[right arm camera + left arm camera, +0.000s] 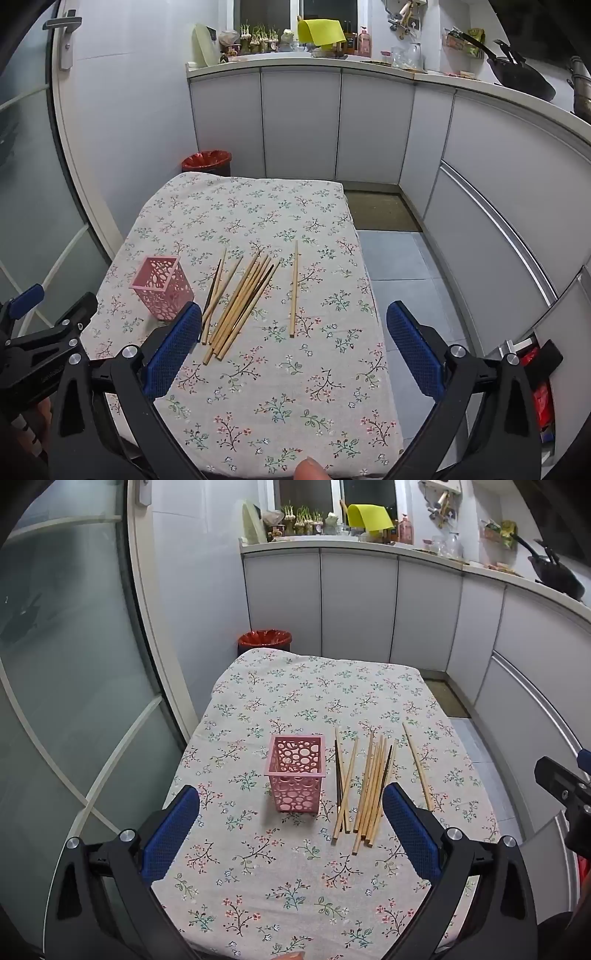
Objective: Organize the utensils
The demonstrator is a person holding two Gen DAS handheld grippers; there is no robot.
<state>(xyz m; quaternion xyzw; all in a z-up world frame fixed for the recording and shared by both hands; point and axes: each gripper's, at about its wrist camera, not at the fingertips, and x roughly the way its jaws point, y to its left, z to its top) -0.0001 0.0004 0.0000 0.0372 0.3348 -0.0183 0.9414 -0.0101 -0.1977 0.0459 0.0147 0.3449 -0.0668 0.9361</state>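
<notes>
A small table under a floral tablecloth stands in a narrow kitchen, grey cabinets wrapping its far and right sides, a frosted glass door on the left and a red-lined bin beyond the far edge. The cloth's far half and near strip lie bare; tiled floor runs along the right edge. 1 pink perforated holder stands upright left of centre, with a loose bundle of chopsticks just beside it (roughly 10 pale and 2 dark, overlapping too much for a firm count) and 1 single chopstick apart to the right. The left gripper and right gripper hover over the near edge, fingers spread wide, grasping nothing
</notes>
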